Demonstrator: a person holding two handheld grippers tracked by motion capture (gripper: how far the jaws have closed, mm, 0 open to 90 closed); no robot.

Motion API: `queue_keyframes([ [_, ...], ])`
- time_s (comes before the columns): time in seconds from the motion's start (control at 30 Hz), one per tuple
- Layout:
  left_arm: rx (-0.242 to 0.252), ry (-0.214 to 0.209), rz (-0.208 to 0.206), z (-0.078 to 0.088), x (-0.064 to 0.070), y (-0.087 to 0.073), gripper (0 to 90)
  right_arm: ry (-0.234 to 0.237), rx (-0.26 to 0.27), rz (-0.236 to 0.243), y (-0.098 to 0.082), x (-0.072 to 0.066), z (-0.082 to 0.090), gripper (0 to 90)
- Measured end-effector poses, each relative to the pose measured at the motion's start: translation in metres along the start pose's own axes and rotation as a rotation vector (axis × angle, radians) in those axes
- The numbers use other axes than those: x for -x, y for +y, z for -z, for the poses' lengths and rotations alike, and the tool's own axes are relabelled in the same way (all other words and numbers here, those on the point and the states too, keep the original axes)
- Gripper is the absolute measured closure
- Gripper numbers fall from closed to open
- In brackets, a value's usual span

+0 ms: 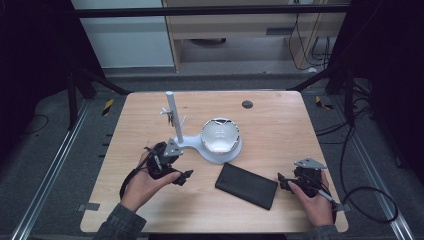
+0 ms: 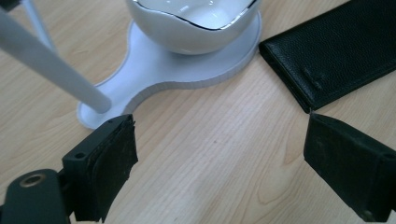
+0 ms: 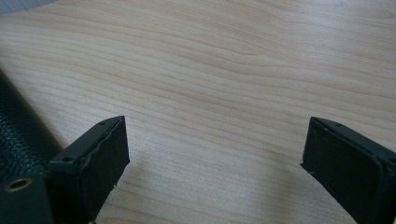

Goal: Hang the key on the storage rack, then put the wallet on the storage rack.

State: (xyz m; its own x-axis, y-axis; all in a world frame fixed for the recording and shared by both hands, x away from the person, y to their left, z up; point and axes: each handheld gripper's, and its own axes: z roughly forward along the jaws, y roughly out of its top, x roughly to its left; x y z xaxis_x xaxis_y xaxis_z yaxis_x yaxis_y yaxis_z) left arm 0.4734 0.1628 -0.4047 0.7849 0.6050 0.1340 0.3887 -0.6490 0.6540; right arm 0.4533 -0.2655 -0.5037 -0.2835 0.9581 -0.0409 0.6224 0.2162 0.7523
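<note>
Spanning the scene, the pale wooden table (image 1: 280, 125) carries a white plastic stand (image 1: 192, 142) holding a white, gold-rimmed ceramic bowl (image 1: 220, 134), likely fragile and slick. Beside it lies a black pebbled-leather wallet (image 1: 246, 185), soft, best pinched edgewise. Left gripper (image 2: 219, 154) and right gripper (image 3: 212, 154) both gape wide, empty.

1. No readable text, brand or number anywhere I can see.
2. The black wallet (image 2: 327, 56) has a small embossed mark near its edge in the left gripper view, way too faint to read.
3. Yellow-black hazard tape (image 1: 107, 106) on the floor, far left of the table, stripes only.
</note>
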Motion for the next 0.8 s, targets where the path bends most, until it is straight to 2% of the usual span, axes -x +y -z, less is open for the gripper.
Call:
queue_keyframes([
  [0.47, -0.028, -0.079, -0.043, -0.036, 0.031, 0.007, 10.2, -0.001, 0.013, -0.004, 0.001, 0.0, 0.002, 8.0],
  [0.53, -0.022, -0.089, -0.055, -0.043, 0.037, 0.007, 10.9, -0.002, 0.017, -0.002, 0.001, 0.0, 0.004, 8.0],
  [0.63, -0.013, -0.125, -0.064, -0.057, 0.048, 0.007, 11.1, -0.001, 0.029, -0.004, 0.002, -0.002, 0.007, 8.6],
  [0.8, 0.01, -0.164, -0.066, -0.073, 0.061, 0.001, 15.1, 0.018, 0.054, 0.026, 0.001, -0.006, 0.014, 9.2],
])
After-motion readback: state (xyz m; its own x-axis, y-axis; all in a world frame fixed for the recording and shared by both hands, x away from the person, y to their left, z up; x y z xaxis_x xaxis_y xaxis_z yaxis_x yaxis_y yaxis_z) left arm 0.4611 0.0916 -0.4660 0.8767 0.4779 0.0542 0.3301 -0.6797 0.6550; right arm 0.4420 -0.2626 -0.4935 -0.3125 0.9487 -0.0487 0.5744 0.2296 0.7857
